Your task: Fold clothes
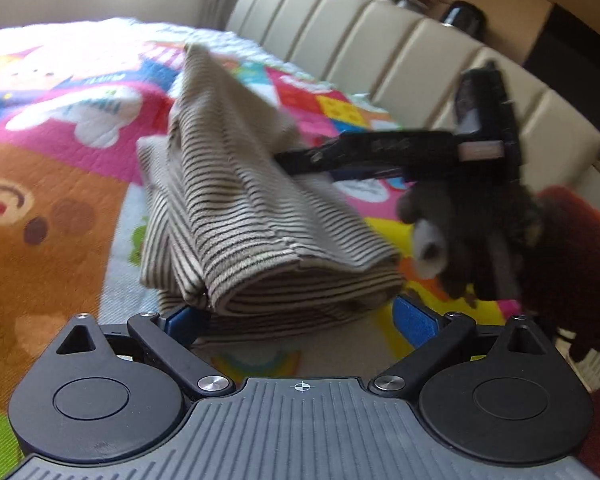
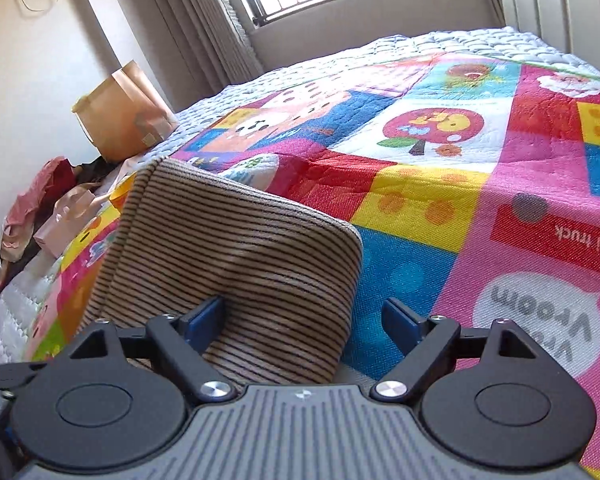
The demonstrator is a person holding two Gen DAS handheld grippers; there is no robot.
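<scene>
A beige garment with thin dark stripes lies folded in a thick bundle on the colourful quilt. One part of it rises to a peak. My left gripper stands wide open at the bundle's near edge, and cloth covers the tip of its left finger. My right gripper reaches in from the right, its tips against the raised fold, and a gloved hand holds it. In the right wrist view the garment drapes over the left finger of my open right gripper; the right finger is bare.
A padded cream headboard runs behind the bed, with soft toys and a plant on top. A dark red cloth lies at the right. Beside the bed stand a brown paper bag and a pile of clothes and bags. The quilt stretches toward the window.
</scene>
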